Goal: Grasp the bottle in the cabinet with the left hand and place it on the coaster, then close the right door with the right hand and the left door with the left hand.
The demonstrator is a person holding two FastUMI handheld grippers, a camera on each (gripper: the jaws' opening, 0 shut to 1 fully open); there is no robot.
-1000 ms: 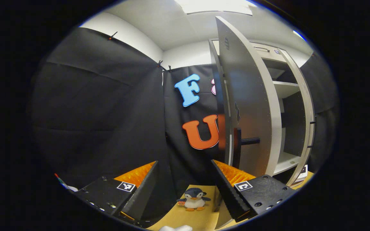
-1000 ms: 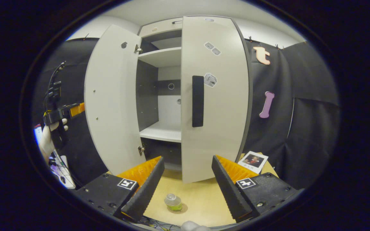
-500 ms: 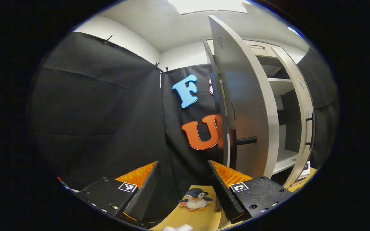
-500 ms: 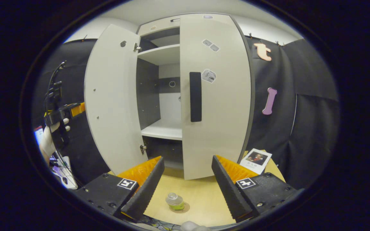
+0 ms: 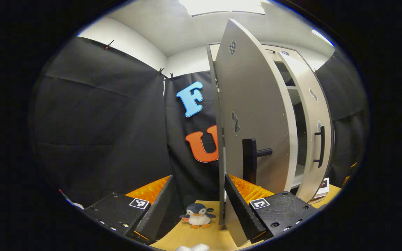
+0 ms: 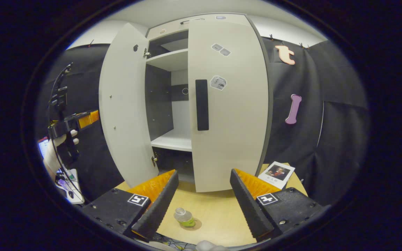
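Your left gripper (image 5: 197,205) is open just beside the left door (image 5: 253,115); a toy penguin (image 5: 197,216) sits below. Your right gripper (image 6: 204,198) gapes above the bottle (image 6: 183,217).

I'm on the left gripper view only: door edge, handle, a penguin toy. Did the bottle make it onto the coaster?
Observer: Yes. In the right gripper view the bottle stands on the coaster on the table.
Operator: Is the right door shut?
Observer: It looks closed or nearly so; the right door faces that camera flat, handle forward.
Operator: And my left door?
Observer: The left door stands wide open, with the left gripper beyond its outer side, apart from it.
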